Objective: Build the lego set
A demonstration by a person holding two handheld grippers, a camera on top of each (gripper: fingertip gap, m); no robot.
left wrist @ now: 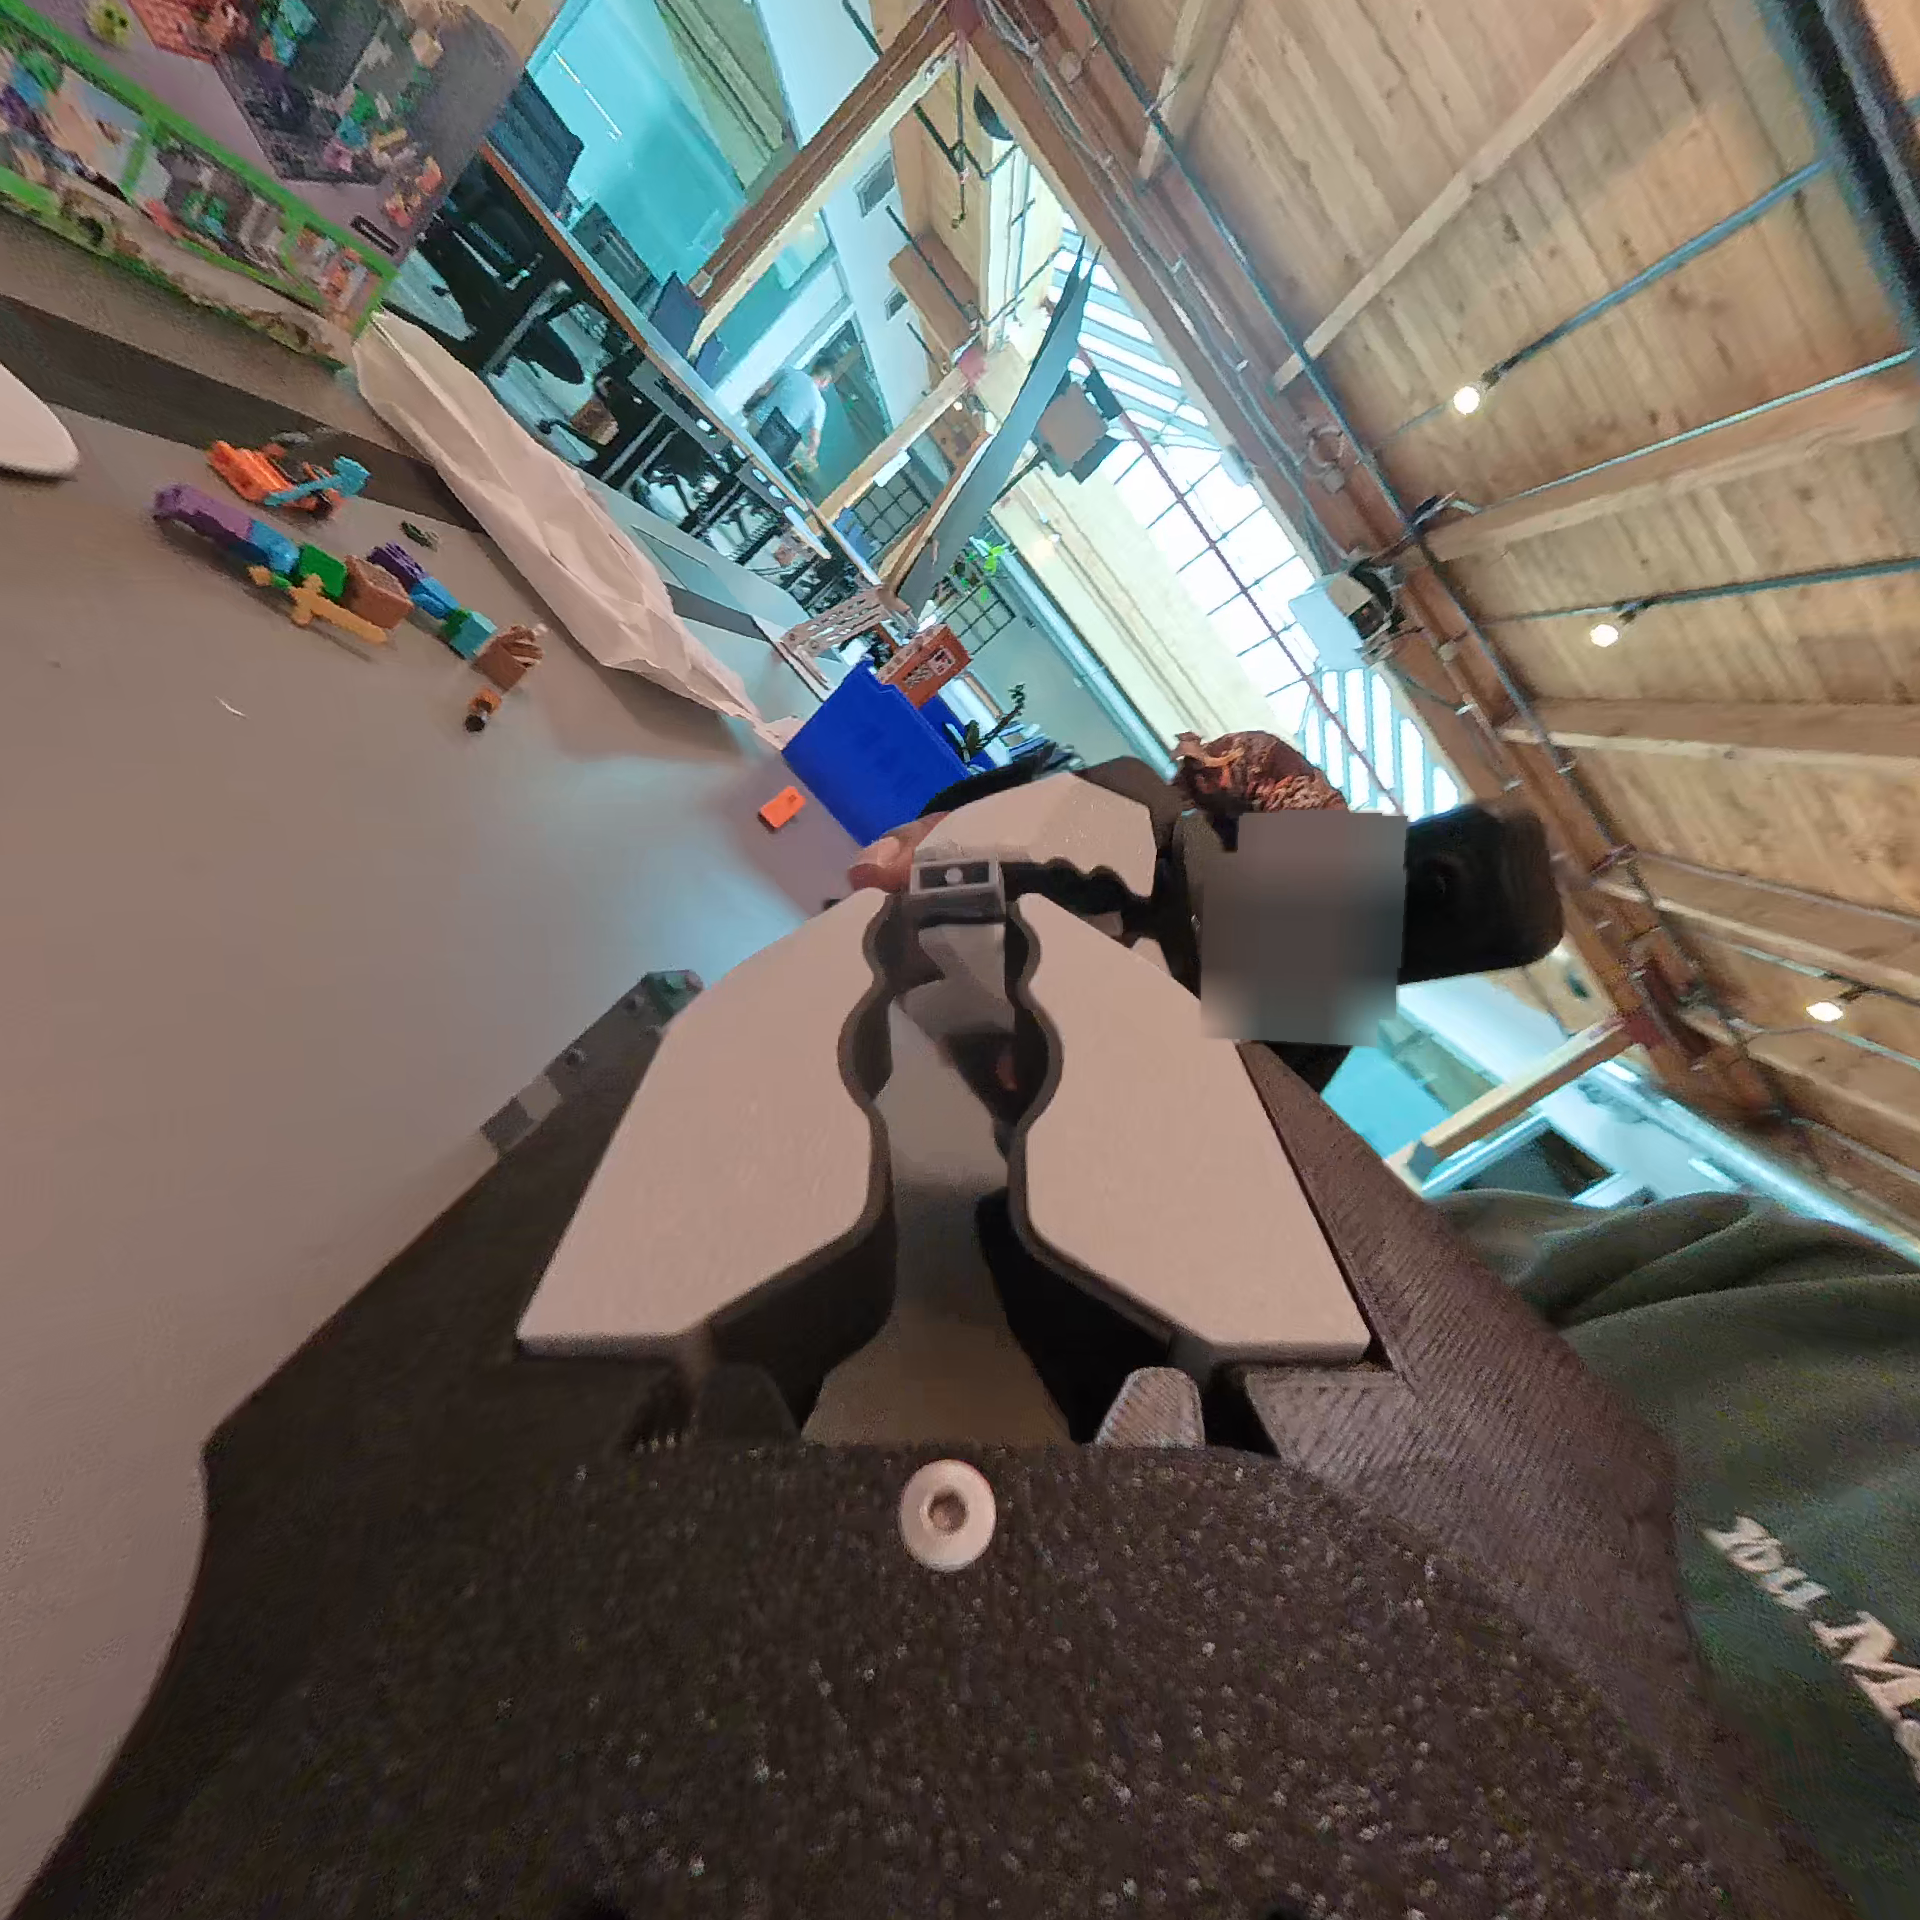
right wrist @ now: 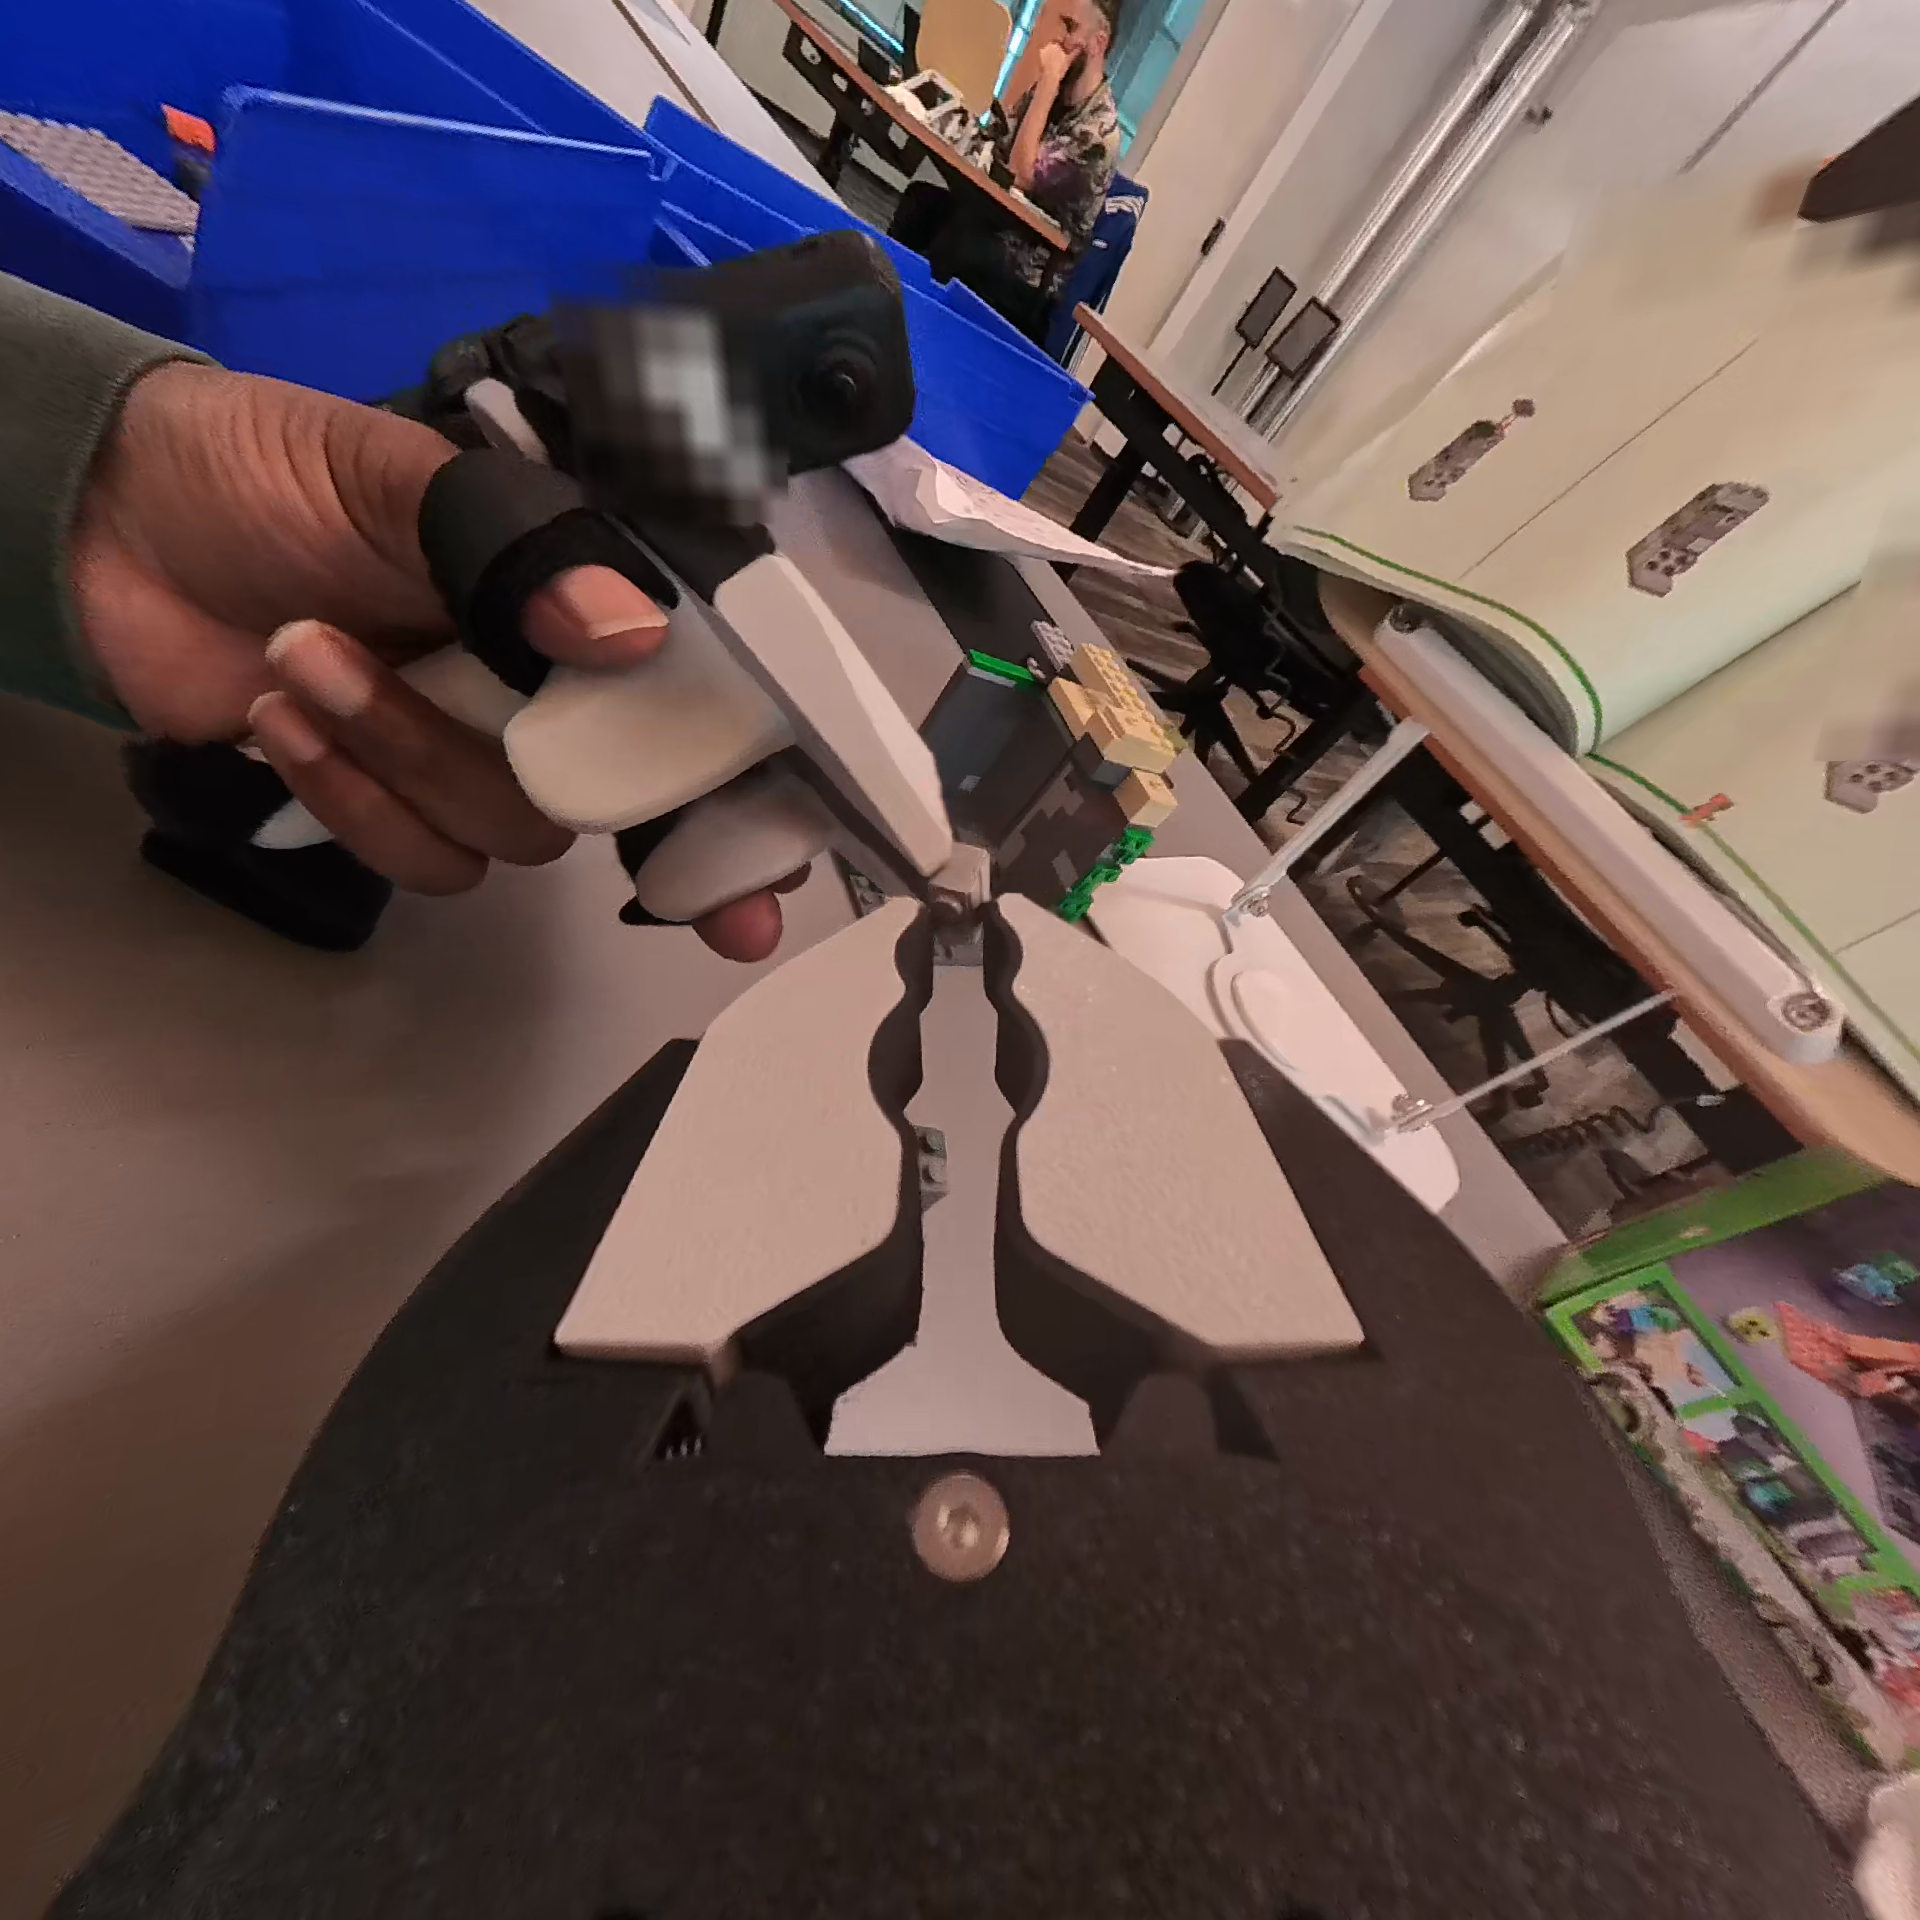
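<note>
Mid-handover, it seemed: the left gripper [left wrist: 951, 909] and the right gripper [right wrist: 956, 930] met tip to tip, both clenched on one small grey brick [right wrist: 958, 902] raised off the tabletop [right wrist: 260, 1091], so one must next release without twisting it

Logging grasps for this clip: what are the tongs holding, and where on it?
Both tongs pinch one small grey brick: the left tongs by its sides, the right tongs at its lower end.
</note>
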